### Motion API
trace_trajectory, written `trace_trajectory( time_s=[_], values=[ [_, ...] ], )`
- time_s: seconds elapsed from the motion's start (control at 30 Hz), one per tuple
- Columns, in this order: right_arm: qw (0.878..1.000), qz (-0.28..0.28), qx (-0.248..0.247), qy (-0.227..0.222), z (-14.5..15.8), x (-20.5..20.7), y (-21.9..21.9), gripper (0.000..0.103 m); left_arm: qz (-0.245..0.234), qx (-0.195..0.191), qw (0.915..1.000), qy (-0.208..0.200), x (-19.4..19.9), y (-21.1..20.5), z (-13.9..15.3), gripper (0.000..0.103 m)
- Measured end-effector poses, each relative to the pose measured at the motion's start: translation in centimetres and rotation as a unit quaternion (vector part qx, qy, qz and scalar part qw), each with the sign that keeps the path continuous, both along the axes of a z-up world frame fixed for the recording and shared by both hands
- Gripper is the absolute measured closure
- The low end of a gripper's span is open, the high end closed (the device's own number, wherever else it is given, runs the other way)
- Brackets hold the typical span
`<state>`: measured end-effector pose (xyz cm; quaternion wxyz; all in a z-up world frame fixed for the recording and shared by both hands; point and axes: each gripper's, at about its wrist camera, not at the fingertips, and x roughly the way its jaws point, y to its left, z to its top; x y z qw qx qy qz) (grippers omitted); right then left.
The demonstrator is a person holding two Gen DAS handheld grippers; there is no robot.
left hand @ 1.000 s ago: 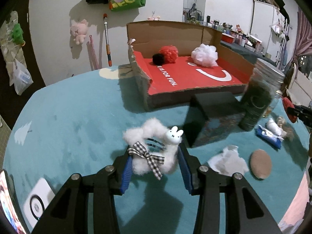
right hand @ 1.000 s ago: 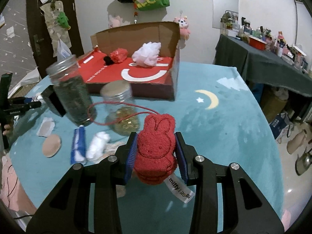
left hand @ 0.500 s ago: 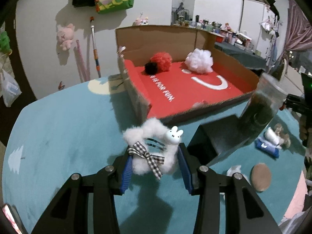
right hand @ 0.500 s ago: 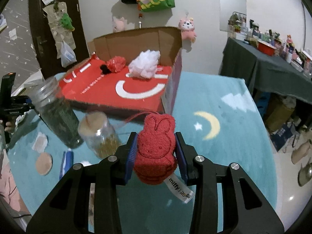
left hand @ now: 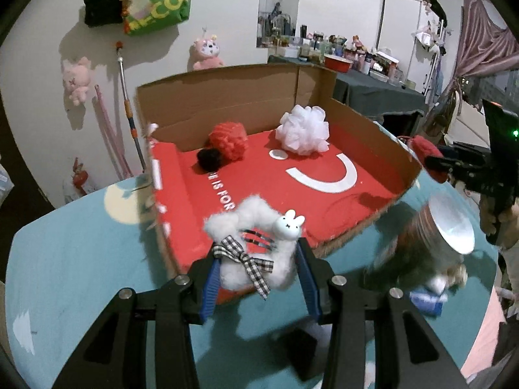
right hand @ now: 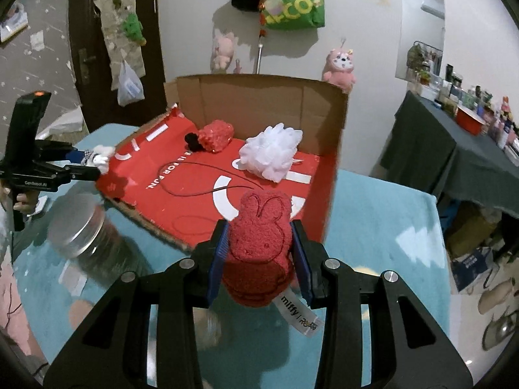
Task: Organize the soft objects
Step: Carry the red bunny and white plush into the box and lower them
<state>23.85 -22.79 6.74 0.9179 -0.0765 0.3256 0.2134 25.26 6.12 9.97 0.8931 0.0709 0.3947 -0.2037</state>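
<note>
My left gripper (left hand: 256, 274) is shut on a white fluffy hair clip (left hand: 249, 259) with a checked bow and a small rabbit head, held above the near edge of the red-lined cardboard box (left hand: 373, 129). My right gripper (right hand: 259, 259) is shut on a red rabbit plush (right hand: 259, 246) with a red cord and a white label, held over the box's (right hand: 259, 94) near right corner. A red pompom (left hand: 228, 139), a black pompom (left hand: 210, 158) and a white mesh puff (left hand: 303, 128) lie at the back of the box. Each gripper shows in the other's view: the right gripper (left hand: 434, 162), the left gripper (right hand: 94, 167).
A glass jar with a silver lid (left hand: 451, 227) stands right of the box on the teal tablecloth (left hand: 81, 259); the same jar (right hand: 76, 230) sits left of the box in the right wrist view. Small items (left hand: 428, 298) lie beside it. A dark-covered cluttered side table (right hand: 454, 149) stands to the right.
Both grippers have risen and moved toward the box with their plush items still held. The box now fills more of each view and the jars have dropped low in frame.
</note>
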Motion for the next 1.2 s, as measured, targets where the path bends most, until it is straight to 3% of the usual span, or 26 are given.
trace_trajectory(
  time_s=[0.33,0.47,0.73,1.03,1.2],
  values=[
    [0.994,-0.033,-0.073,0.073,-2.5,7.4,4.3,0.067,0.042,0.04,0.9953,0.078,7.1,-2.4,-3.2,0.057],
    [0.987,-0.055,-0.105,0.109,-4.0,10.1,5.2,0.067,0.049,0.059,0.9929,0.091,8.4,-3.1,-4.2,0.057],
    [0.977,-0.07,-0.147,0.138,-4.9,12.9,6.6,0.067,0.072,0.099,0.9848,0.123,11.0,-3.7,-5.6,0.057],
    [0.967,-0.066,-0.194,0.151,-6.4,14.8,7.7,0.065,0.083,0.128,0.9807,0.123,13.5,-4.0,-6.1,0.056],
    [0.969,-0.066,-0.19,0.146,-6.5,14.9,7.7,0.065,0.082,0.128,0.9815,0.116,13.6,-3.9,-6.0,0.055]
  ],
)
